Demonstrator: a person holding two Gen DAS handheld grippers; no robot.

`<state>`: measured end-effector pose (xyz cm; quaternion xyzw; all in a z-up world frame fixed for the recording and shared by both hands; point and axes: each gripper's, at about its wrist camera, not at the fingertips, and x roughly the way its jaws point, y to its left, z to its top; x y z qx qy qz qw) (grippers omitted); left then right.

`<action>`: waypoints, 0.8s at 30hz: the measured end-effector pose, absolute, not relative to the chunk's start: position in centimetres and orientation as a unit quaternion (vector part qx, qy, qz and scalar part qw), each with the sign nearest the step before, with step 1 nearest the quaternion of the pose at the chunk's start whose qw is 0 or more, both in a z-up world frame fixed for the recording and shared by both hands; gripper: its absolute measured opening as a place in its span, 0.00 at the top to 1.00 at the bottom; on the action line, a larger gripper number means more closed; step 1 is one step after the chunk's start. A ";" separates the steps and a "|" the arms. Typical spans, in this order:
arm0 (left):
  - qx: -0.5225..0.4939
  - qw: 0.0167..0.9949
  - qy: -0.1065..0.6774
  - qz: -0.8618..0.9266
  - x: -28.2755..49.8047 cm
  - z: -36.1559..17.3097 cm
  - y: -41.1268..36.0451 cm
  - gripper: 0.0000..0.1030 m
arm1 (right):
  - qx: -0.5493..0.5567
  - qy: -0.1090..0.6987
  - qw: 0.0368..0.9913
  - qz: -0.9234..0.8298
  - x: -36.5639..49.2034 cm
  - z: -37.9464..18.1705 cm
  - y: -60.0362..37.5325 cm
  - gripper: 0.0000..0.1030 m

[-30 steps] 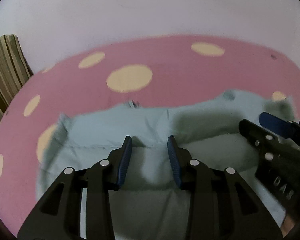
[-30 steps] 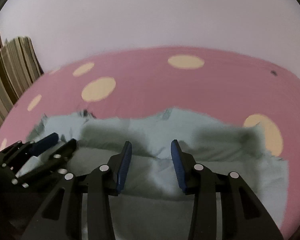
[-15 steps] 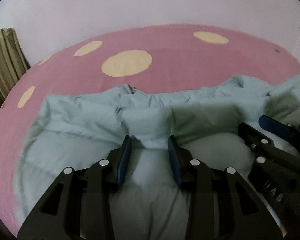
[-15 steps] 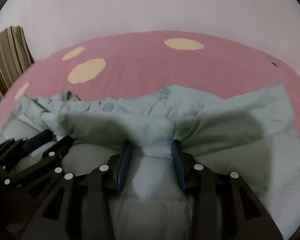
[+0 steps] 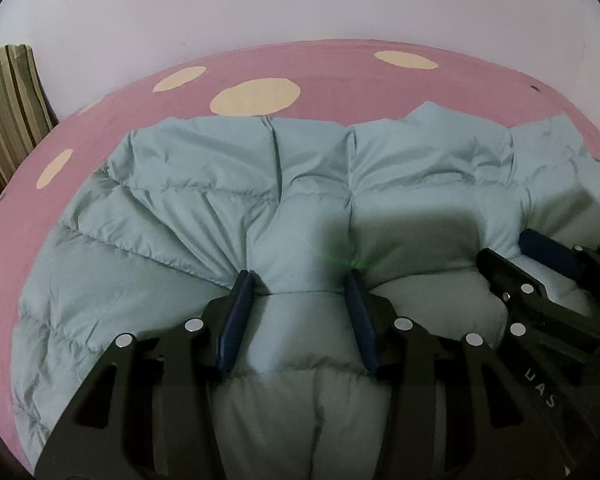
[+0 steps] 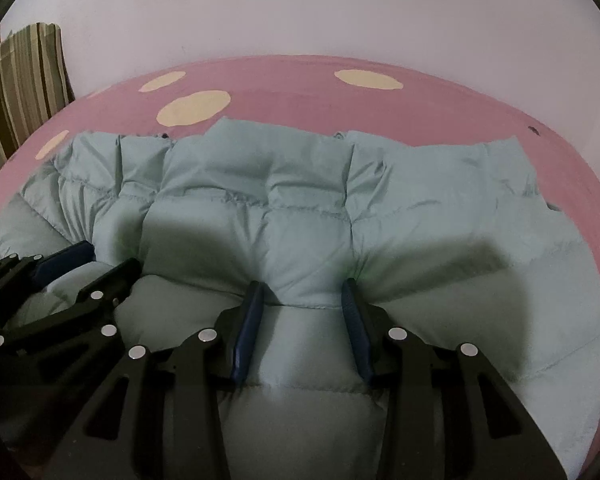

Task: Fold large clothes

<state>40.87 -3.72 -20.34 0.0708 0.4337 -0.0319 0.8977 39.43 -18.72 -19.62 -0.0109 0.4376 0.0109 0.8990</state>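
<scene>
Pale blue-green quilted fabric fills most of both views: we are working on a puffy down jacket (image 5: 308, 184) that lies spread across a pink bed sheet (image 5: 340, 80) with cream spots, its far edge running close to the wall side of the bed. A folded-over layer of the jacket lies on top of the lower layer, its hem running across just at our fingertips, so we judge that a fold has just been laid down and the step in hand is the release. Our left gripper (image 5: 300, 292) has its blue fingers (image 5: 236, 320) standing either side of a puffed ridge of the jacket; its jaws are opening, and the fabric between them looks barely pressed, if at all. Our right gripper (image 6: 302, 300) sits just beside it, to its right, and its fingers (image 6: 248, 328) pinch a similar ridge at the hem, the cloth visibly gathered into them. Each gripper shows at the edge of the other's view. A striped cushion (image 6: 24, 80) stands at the far left against the white wall (image 6: 300, 8), well apart from the work. The next move, as we read it, calls for both grips to let go cleanly without dragging the slippery top layer back, then for drawing away from the cloth and finding new edges for a further fold. Because the padding is springy, the fold may puff open, so a light press along the crease would likely help.
</scene>
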 end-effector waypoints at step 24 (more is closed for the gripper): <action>0.020 0.919 0.389 0.057 35.2 -14.6 7.1 0.26 | 0.109 0.418 0.899 -0.069 32.2 -15.2 -31.9 0.40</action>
